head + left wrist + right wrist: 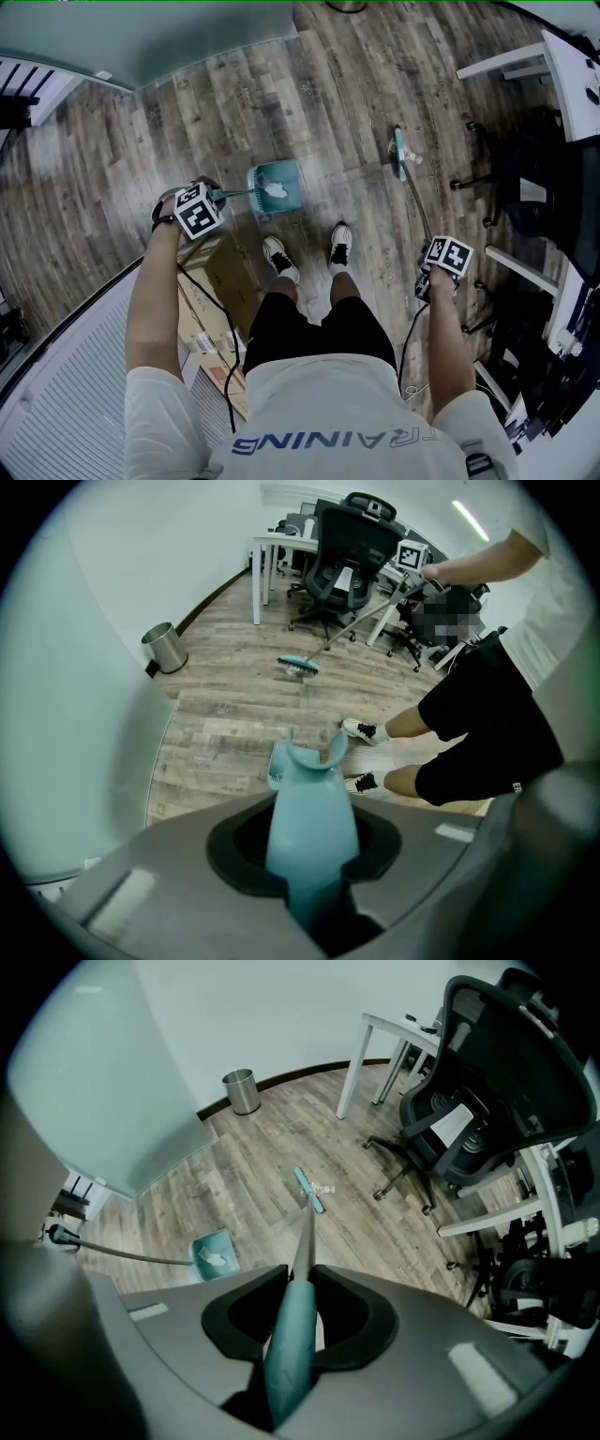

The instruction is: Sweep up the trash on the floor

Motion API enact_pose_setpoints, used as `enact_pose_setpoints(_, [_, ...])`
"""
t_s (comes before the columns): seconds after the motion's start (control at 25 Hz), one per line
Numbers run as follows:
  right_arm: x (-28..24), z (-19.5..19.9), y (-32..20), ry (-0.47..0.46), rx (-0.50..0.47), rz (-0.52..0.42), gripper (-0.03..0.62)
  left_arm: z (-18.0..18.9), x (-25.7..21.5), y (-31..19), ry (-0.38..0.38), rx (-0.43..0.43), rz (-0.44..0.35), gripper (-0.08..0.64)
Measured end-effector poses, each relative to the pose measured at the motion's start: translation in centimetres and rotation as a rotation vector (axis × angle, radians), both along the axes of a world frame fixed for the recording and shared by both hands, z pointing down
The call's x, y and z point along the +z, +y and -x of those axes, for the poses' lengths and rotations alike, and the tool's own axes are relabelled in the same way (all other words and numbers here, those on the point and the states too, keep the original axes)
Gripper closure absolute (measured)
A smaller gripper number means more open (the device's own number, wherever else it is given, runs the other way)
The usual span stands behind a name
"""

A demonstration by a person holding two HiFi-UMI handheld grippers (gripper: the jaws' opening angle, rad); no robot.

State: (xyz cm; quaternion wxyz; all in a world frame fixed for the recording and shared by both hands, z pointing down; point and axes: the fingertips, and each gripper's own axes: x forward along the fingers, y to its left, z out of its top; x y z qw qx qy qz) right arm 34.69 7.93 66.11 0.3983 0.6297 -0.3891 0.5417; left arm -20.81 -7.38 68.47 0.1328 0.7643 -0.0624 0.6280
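My left gripper (199, 212) is shut on the teal handle (310, 832) of a long-handled dustpan (277, 186), which stands on the wood floor ahead of the person's shoes. A white scrap (277, 188) lies in the pan (213, 1253). My right gripper (446, 259) is shut on the teal grip (290, 1349) of a broom. Its thin shaft runs down to the teal broom head (400, 154) on the floor, well right of the pan. A small pale piece of trash (325, 1189) lies against the broom head (308, 1191).
A steel waste bin (242, 1090) stands by the wall. Black office chairs (487, 1091) and white desks (395, 1027) crowd the right side. A cardboard box (214, 281) sits by the person's left leg. A pale partition (141, 37) rises behind the dustpan.
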Motion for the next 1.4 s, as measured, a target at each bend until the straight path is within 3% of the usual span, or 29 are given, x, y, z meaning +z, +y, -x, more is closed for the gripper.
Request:
enact_pose_setpoints(0.4, [2.2,-2.0,-1.4,0.043,0.018,0.048,0.483,-0.1,0.1,-0.2,0.001,-0.002,0.008,0.469])
enact_pose_setpoints(0.88, [3.4,0.6,-0.3,-0.029,-0.065,0.134,0.485,-0.1,0.0,-0.4,0.004,0.001,0.01,0.469])
enact_pose_setpoints(1.4, [2.7,6.5,2.4,-0.091,-0.186,0.156,0.486,0.0,0.1,-0.4,0.006,0.003,0.004,0.469])
